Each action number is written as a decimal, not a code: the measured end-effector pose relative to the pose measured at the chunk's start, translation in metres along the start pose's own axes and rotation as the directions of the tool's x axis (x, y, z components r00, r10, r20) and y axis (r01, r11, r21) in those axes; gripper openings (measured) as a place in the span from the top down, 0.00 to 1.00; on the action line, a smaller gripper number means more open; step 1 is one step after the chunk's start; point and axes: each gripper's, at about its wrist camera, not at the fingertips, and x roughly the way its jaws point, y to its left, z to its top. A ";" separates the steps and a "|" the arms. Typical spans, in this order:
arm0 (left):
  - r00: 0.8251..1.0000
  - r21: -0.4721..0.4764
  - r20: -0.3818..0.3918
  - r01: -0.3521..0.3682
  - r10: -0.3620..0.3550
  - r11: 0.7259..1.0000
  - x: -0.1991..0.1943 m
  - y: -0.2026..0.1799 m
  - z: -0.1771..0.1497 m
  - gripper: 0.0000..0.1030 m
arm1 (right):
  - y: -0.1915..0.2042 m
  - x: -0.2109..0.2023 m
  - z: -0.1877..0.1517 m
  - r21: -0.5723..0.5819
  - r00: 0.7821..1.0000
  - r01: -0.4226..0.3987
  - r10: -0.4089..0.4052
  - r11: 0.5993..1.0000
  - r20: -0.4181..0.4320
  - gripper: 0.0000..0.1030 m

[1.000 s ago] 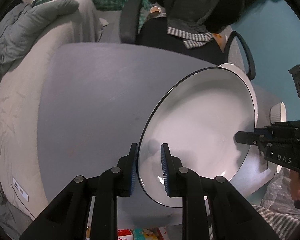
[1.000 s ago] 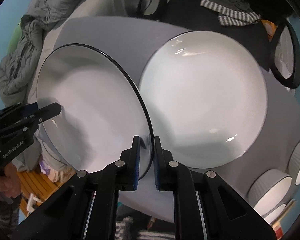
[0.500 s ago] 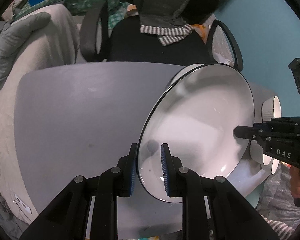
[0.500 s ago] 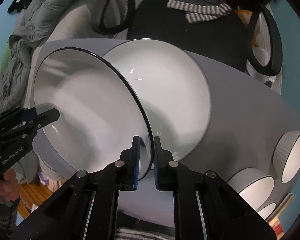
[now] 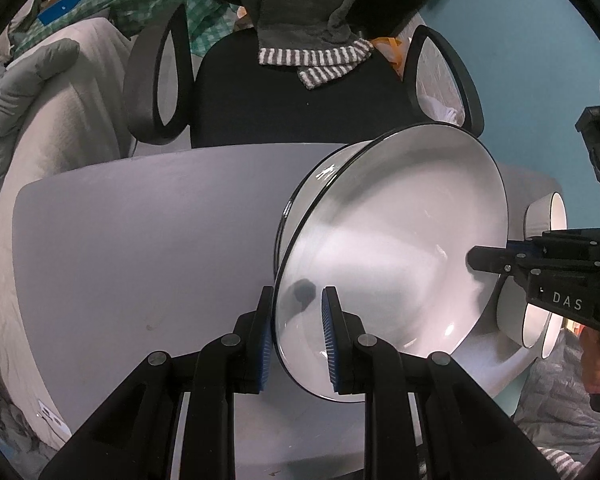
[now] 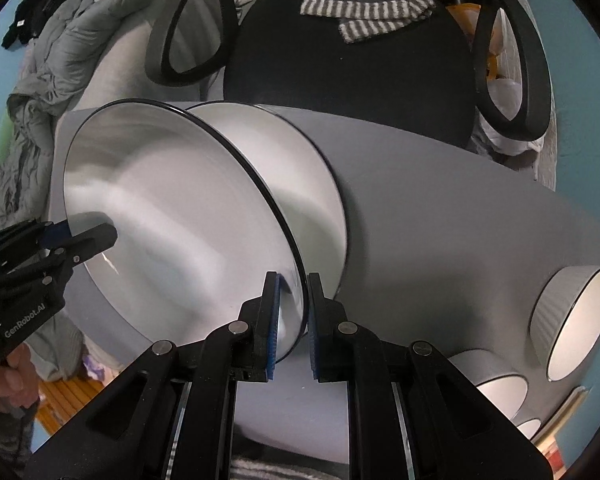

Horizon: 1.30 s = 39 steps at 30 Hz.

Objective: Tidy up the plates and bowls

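Note:
A large white plate with a thin black rim (image 5: 396, 256) (image 6: 172, 220) is held above the grey table (image 5: 140, 248) by both grippers at opposite rim edges. My left gripper (image 5: 296, 340) is shut on its near rim; it shows from the side in the right wrist view (image 6: 80, 240). My right gripper (image 6: 292, 316) is shut on the other rim edge; it shows in the left wrist view (image 5: 484, 260). A second white plate (image 6: 300, 184) lies on the table directly under and behind the held one, mostly covered.
Several white ribbed bowls (image 6: 572, 312) (image 5: 548, 220) stand at the table's right end. A black office chair (image 5: 300, 92) with a striped cloth on it stands behind the table. A grey quilt on a bed (image 5: 28, 92) lies to the left.
Both grippers carried the held plate to the right over the second plate, which is now mostly covered. The view has swung towards the chair.

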 end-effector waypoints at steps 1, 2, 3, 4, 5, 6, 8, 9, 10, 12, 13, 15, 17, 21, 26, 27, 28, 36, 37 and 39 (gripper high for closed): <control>1.000 0.001 -0.003 0.000 0.000 1.000 0.001 -0.001 0.001 0.80 | -0.002 0.001 0.001 0.001 1.000 0.000 0.000 1.000 -0.003 0.88; 1.000 0.001 -0.007 0.000 0.000 1.000 0.003 -0.002 0.002 0.80 | -0.004 0.002 0.002 0.000 1.000 0.001 -0.001 1.000 -0.005 0.87; 1.000 0.000 -0.012 -0.001 0.001 1.000 0.004 -0.003 0.003 0.80 | -0.005 0.002 0.002 0.000 1.000 0.002 -0.002 1.000 -0.007 0.87; 1.000 0.001 -0.015 -0.005 0.005 1.000 0.006 -0.004 0.004 0.80 | -0.006 0.003 0.003 0.001 1.000 0.001 -0.001 1.000 -0.009 0.87; 1.000 0.001 -0.018 -0.008 0.008 1.000 0.007 -0.004 0.005 0.80 | -0.008 0.004 0.004 0.000 1.000 0.001 -0.001 1.000 -0.012 0.87; 1.000 0.000 -0.020 -0.010 0.010 1.000 0.007 -0.005 0.006 0.80 | -0.009 0.004 0.005 -0.001 1.000 0.001 -0.001 1.000 -0.014 0.87; 1.000 -0.008 -0.025 -0.012 0.012 1.000 0.009 -0.004 0.008 0.80 | -0.011 0.006 0.007 -0.005 1.000 -0.001 0.001 1.000 -0.021 0.87; 0.999 -0.018 -0.030 -0.015 0.014 1.000 0.011 -0.004 0.010 0.80 | -0.011 0.007 0.008 -0.009 1.000 -0.002 0.001 1.000 -0.025 0.87; 0.999 -0.024 -0.033 -0.020 0.020 1.000 0.012 -0.004 0.011 0.79 | -0.012 0.008 0.009 -0.011 0.999 -0.002 0.002 1.000 -0.032 0.87; 0.999 -0.028 -0.040 -0.030 0.029 0.999 0.015 -0.005 0.013 0.77 | -0.011 0.010 0.010 -0.014 0.999 -0.005 0.004 1.000 -0.046 0.87; 0.999 -0.026 -0.040 -0.034 0.033 0.999 0.016 -0.006 0.013 0.76 | -0.011 0.010 0.011 -0.015 0.999 -0.004 0.003 1.000 -0.050 0.87; 0.998 -0.025 -0.045 -0.049 0.048 0.998 0.017 -0.008 0.014 0.75 | -0.011 0.011 0.012 -0.021 0.998 0.000 -0.001 1.000 -0.058 0.87; 0.997 -0.033 -0.050 -0.056 0.055 0.998 0.019 -0.008 0.014 0.73 | -0.010 0.013 0.013 -0.025 0.998 0.001 -0.003 1.000 -0.064 0.87; 0.997 -0.056 -0.059 -0.061 0.058 0.997 0.022 -0.009 0.015 0.65 | -0.006 0.017 0.016 -0.037 0.995 -0.001 -0.002 0.999 -0.097 0.81; 0.995 -0.076 -0.073 -0.076 0.070 0.994 0.028 -0.009 0.011 0.61 | -0.001 0.019 0.017 -0.065 0.994 0.009 -0.016 0.998 -0.104 0.71; 0.995 -0.080 -0.073 -0.068 0.063 0.994 0.027 -0.008 0.010 0.61 | -0.002 0.018 0.016 -0.062 0.995 0.006 -0.012 0.998 -0.101 0.70; 0.996 -0.081 -0.070 -0.066 0.060 0.994 0.027 -0.008 0.009 0.61 | -0.003 0.018 0.016 -0.059 0.995 0.002 -0.008 0.998 -0.099 0.70; 0.997 -0.087 -0.059 -0.062 0.057 0.994 0.024 -0.009 0.007 0.61 | 0.000 0.010 0.016 -0.053 0.997 -0.001 -0.003 0.999 -0.072 0.59; 0.997 -0.089 -0.058 -0.058 0.053 0.994 0.024 -0.009 0.007 0.61 | 0.002 0.007 0.015 -0.061 0.998 0.005 -0.009 0.998 -0.065 0.55; 0.997 -0.091 -0.059 -0.048 0.043 0.995 0.024 -0.010 0.007 0.61 | 0.005 0.004 0.015 -0.077 0.998 0.019 -0.024 0.997 -0.059 0.49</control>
